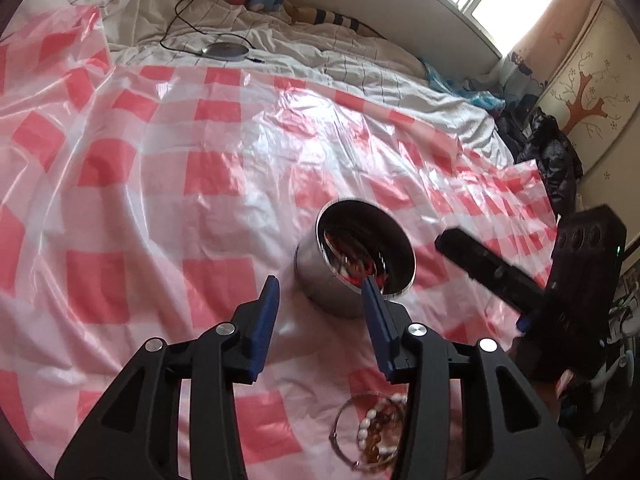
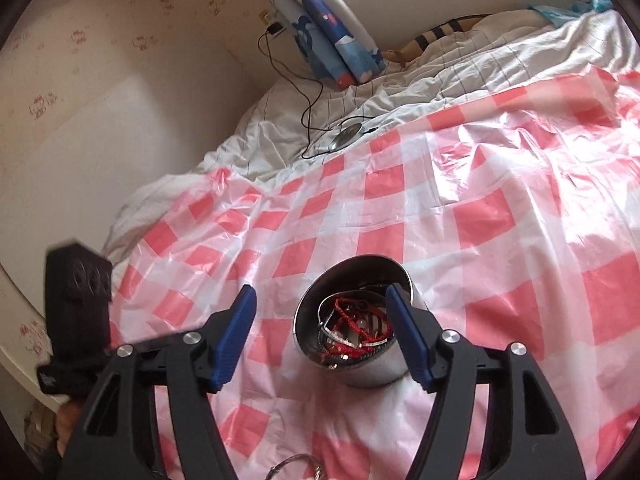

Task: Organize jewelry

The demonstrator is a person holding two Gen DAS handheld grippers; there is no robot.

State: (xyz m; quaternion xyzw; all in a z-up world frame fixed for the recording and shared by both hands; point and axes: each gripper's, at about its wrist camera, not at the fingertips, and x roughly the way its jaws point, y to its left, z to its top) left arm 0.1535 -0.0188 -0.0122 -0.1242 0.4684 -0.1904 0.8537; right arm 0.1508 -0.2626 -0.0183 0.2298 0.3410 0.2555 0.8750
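Broadly, a pink-checked plastic sheet covers the bed, likely to keep small pieces visible, and a steel tin on it already holds red cords and bangles. Both tools, left and right, stand apart and empty; beaded bracelets wait beside the tin. No writing is legible.

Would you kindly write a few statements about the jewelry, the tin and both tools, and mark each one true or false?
1. The metal tin holds red cords. True.
2. The left tool is shut on a bracelet. False: it is open and holds nothing.
3. The beaded bracelets lie on the checked sheet, outside the tin. True.
4. The tin has its lid on. False: it is open at the top.
5. The right tool is open. True.
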